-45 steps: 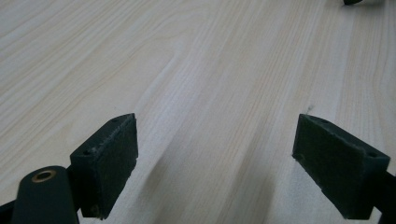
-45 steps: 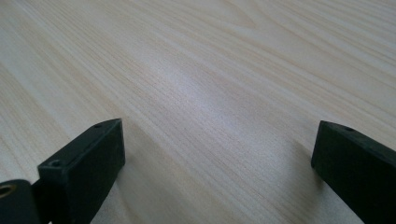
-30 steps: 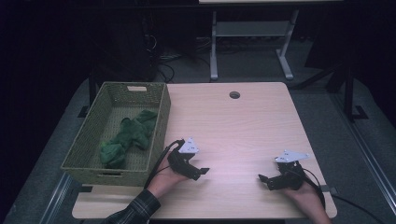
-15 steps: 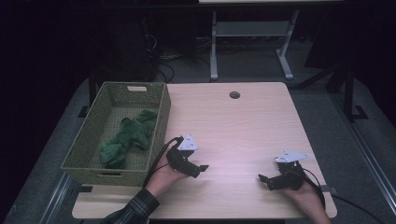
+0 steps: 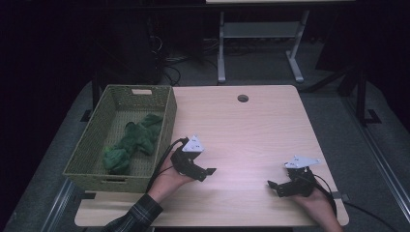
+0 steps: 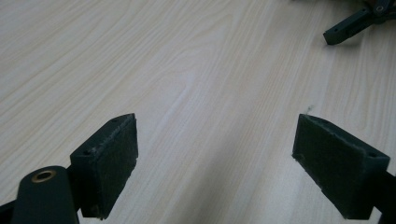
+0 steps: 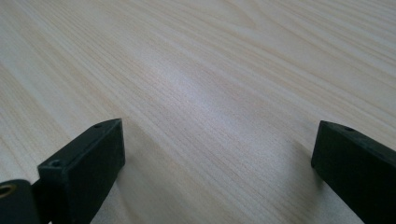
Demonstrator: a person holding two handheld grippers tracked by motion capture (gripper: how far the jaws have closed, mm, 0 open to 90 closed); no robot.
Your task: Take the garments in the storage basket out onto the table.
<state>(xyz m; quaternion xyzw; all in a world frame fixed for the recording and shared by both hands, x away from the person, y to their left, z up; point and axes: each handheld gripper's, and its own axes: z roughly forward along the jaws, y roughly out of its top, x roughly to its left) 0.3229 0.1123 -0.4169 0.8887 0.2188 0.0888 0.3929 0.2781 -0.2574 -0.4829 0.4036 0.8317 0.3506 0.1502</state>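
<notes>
Fingers (image 6: 109, 163) wide on both grippers, over pale wood table (image 5: 251, 125) (dark room); basket (image 5: 167, 125) left.

Basket's (image 5: 121, 140) near wall hides the bottom of the green cloth (image 5: 130, 145), and honestly I can't tell whether that's one piece or several, it's just a dark lump. The person is cut off at the bottom edge of the high view: only a plaid sleeve (image 5: 138, 217) and part of each hand. In the left gripper view both jaws run off the bottom, and the right tongs (image 6: 355, 21) poke in at the top corner, mostly cropped. The far side of the room is too dark to read.
</notes>
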